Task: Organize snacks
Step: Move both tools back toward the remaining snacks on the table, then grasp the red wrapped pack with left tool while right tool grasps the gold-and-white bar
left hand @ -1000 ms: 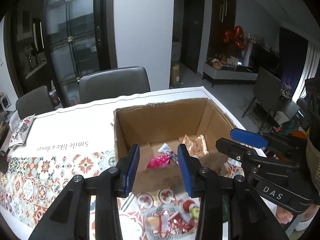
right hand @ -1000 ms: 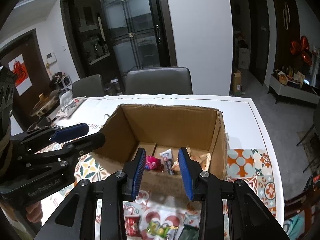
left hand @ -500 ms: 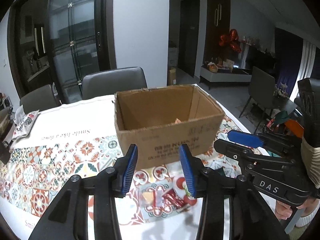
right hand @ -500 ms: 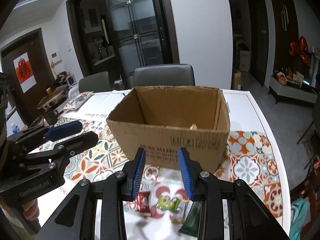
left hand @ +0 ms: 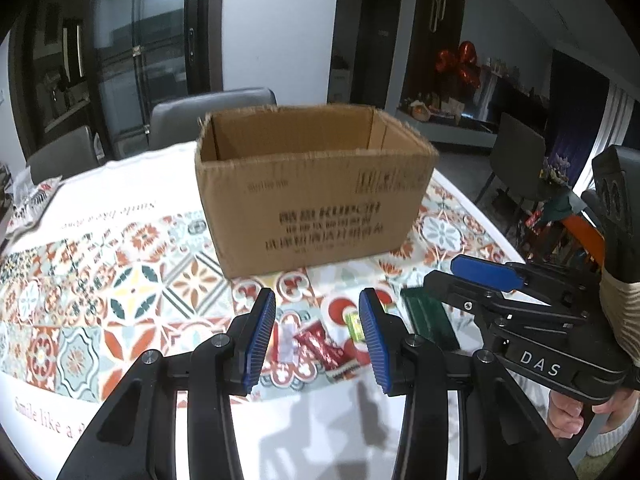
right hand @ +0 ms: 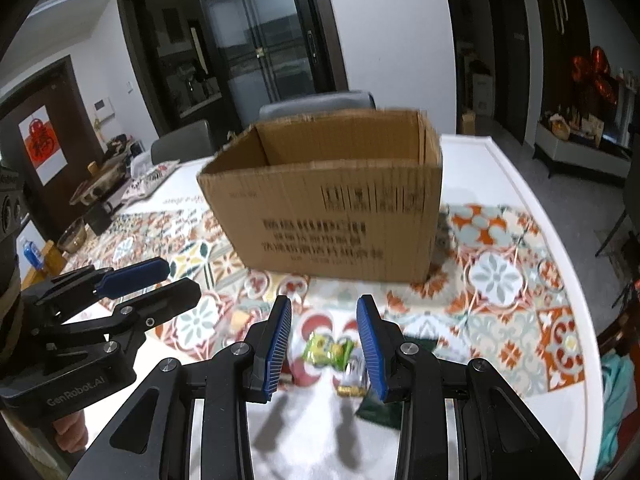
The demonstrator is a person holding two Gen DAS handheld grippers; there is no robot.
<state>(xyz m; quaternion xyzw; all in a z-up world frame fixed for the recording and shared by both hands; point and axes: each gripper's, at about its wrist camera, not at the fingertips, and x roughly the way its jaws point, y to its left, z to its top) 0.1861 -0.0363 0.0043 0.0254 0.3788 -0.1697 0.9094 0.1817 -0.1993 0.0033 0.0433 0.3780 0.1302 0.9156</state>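
Observation:
An open cardboard box (left hand: 312,188) stands on the patterned tablecloth; it also shows in the right wrist view (right hand: 336,200). Loose snacks lie in front of it: a red wrapped snack (left hand: 320,346), a green snack (left hand: 354,324) and a dark green packet (left hand: 430,316). My left gripper (left hand: 318,336) is open and empty just above the red snack. My right gripper (right hand: 324,340) is open and empty above a green-yellow snack (right hand: 328,350), with a gold-ended snack (right hand: 352,380) and the dark green packet (right hand: 380,412) beside it. The box's inside is hidden.
Grey chairs (left hand: 208,116) stand behind the table. A white snack bag (left hand: 30,200) lies at the far left. Bowls and a pot (right hand: 92,196) sit at the table's left end. The table edge (right hand: 560,248) runs along the right.
Both grippers have dropped from above the box to low over the table in front of it. The box's contents are now out of sight and the loose snacks are nearer.

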